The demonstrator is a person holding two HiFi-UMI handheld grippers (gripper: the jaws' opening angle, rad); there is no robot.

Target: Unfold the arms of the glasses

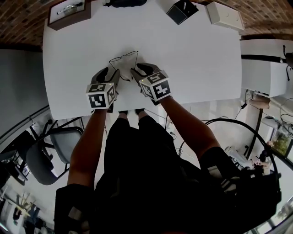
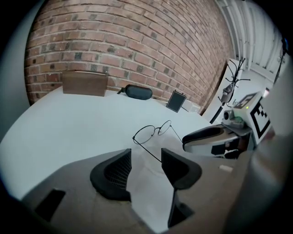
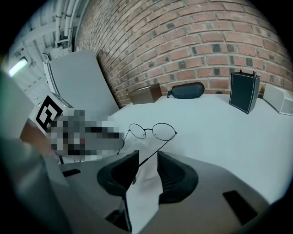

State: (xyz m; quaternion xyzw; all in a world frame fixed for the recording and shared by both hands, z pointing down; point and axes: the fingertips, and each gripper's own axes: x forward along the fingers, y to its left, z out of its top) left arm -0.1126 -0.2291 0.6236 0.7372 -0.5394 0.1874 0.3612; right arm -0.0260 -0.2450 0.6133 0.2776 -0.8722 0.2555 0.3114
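Observation:
Thin round wire glasses (image 1: 123, 61) lie on the white table (image 1: 197, 59) just beyond both grippers, lenses away from me and both arms swung out toward me. In the left gripper view the glasses (image 2: 153, 131) have one arm running back between the open jaws of my left gripper (image 2: 145, 155), close to its right jaw. In the right gripper view the other arm of the glasses (image 3: 153, 130) slants down into the narrow gap of my right gripper (image 3: 147, 157), whose jaws stand apart with white table showing between them. My left gripper (image 1: 112, 73) and right gripper (image 1: 139, 72) sit side by side.
Along the table's far edge stand a brown box (image 1: 68, 13), a black glasses case (image 1: 126, 2), a small dark box (image 1: 181, 10) and a white box (image 1: 225, 16). An office chair (image 1: 46, 151) is at the near left, beside the table's front edge.

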